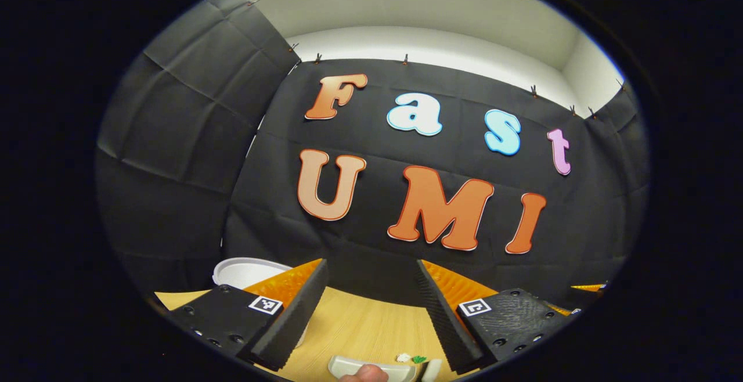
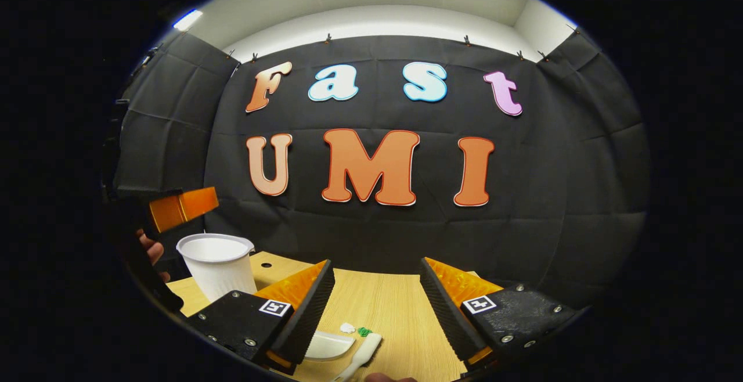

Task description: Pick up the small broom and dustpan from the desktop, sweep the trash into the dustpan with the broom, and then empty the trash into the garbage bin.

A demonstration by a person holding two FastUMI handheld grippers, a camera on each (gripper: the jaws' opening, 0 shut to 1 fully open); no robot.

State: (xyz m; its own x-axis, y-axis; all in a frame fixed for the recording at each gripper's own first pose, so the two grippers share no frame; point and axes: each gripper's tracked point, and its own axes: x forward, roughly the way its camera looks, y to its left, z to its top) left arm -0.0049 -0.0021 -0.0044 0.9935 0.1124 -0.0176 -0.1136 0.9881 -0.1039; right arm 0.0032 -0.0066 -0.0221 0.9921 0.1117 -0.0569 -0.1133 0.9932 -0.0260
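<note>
A: Dustpan (image 2: 331,344) sits flat on the tabletop (image 2: 395,306), low in the right gripper view, partly behind that hand-held gripper's left finger. Broom (image 2: 363,354) lies just right of it, touching or nearly so. Nothing lifted yet.

B: Jaws?

A: Left hand-held gripper (image 1: 371,306) wide, empty. Right hand-held gripper (image 2: 376,306) wide, empty. Both hover above the wood.

B: Trash?

A: White scrap (image 2: 347,328) and green scrap (image 2: 364,331), side by side, just behind the broom head. Garbage bin (image 2: 216,266) stands far left.

B: Approach, as I'd judge it?

A: Drop both low. Left takes the dustpan's handle, right takes the broom handle. Pinch across the narrow axis and keep clear of the scraps.

B: Materials?

A: Dustpan: smooth pale plastic, shallow scoop. Broom: slim white handle, bristles too small to read. Bin: ribbed white tapered cup shape, probably light and easy to tip. Tabletop: pale wood grain.
</note>
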